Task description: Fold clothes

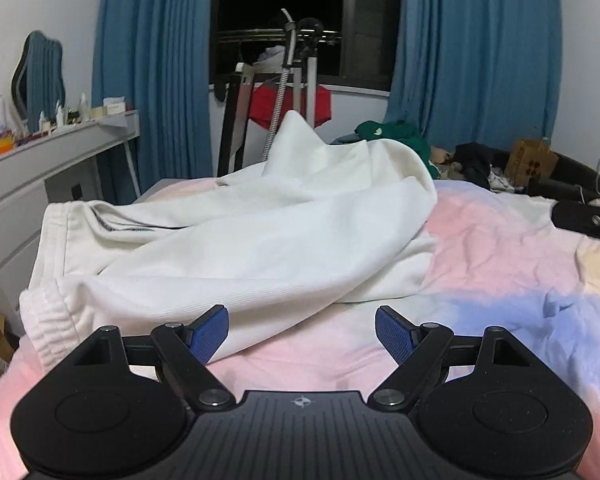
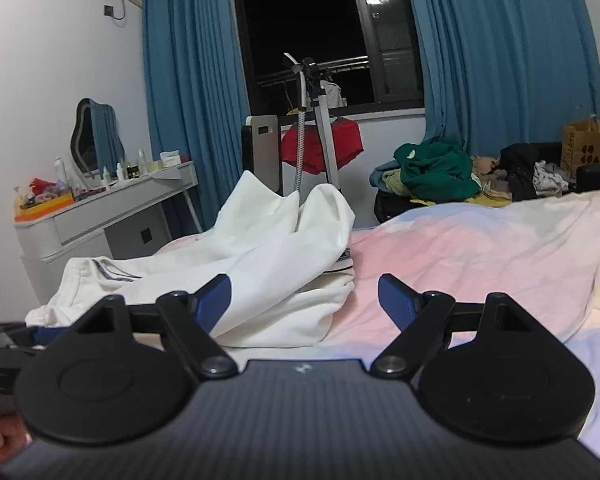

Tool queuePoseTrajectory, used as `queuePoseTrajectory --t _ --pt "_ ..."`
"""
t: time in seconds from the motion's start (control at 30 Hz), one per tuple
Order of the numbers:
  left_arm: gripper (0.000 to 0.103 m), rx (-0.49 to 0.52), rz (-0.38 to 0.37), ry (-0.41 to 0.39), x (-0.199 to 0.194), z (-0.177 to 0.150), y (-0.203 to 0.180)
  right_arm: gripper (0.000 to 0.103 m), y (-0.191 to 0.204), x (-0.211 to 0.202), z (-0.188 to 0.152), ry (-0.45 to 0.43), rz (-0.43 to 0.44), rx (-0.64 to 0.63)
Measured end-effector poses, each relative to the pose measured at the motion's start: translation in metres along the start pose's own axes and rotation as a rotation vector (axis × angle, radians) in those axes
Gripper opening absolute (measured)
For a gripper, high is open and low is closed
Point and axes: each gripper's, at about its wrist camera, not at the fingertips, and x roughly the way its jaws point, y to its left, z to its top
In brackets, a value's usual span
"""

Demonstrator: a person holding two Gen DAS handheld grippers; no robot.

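**White trousers heaped on the bed, both tools wide**

White trousers lie crumpled on the pink and blue bed cover, waistband at the left; left tool stands wide and empty just before them; right tool equally wide, holding nothing, its left pad in front of the cloth; a clothes pile sits beyond the bed.

White trousers lie rumpled across a pastel bedsheet, filling the frame's left and centre, elastic waistband at lower left, one leg peaked upward.
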Motion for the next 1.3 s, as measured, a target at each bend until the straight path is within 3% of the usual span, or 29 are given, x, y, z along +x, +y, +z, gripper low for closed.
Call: queuePoseTrajectory --t 0.47,0.6,0.67,0.87,1.03,1.17,1.3 --pt "0.082 0.108 0.017 -0.021 -0.003 -0.007 -0.017 0.082 -0.023 -0.021 -0.006 0.051 -0.113 0.111" --pt "0.082 0.109 0.024 0.002 0.013 0.013 -0.032 0.082 -0.035 -0.03 -0.008 0.04 -0.182 0.136" --pt "0.082 0.061 -0.023 -0.003 0.021 0.033 -0.04 0.082 -0.042 -0.031 -0.007 0.04 -0.174 0.159" --pt "0.082 0.071 -0.057 -0.065 0.075 0.097 -0.095 0.082 -0.066 -0.024 -0.01 0.052 -0.151 0.259" --pt "0.082 0.123 -0.05 -0.098 0.15 0.136 -0.148 0.082 -0.083 -0.003 -0.022 0.107 -0.139 0.329" --pt "0.076 0.142 -0.01 -0.078 0.214 0.154 -0.177 0.082 -0.099 0.013 -0.031 0.136 -0.133 0.41" --pt "0.069 0.077 0.003 0.023 0.271 0.161 -0.191 0.082 -0.111 0.031 -0.04 0.168 -0.148 0.458"
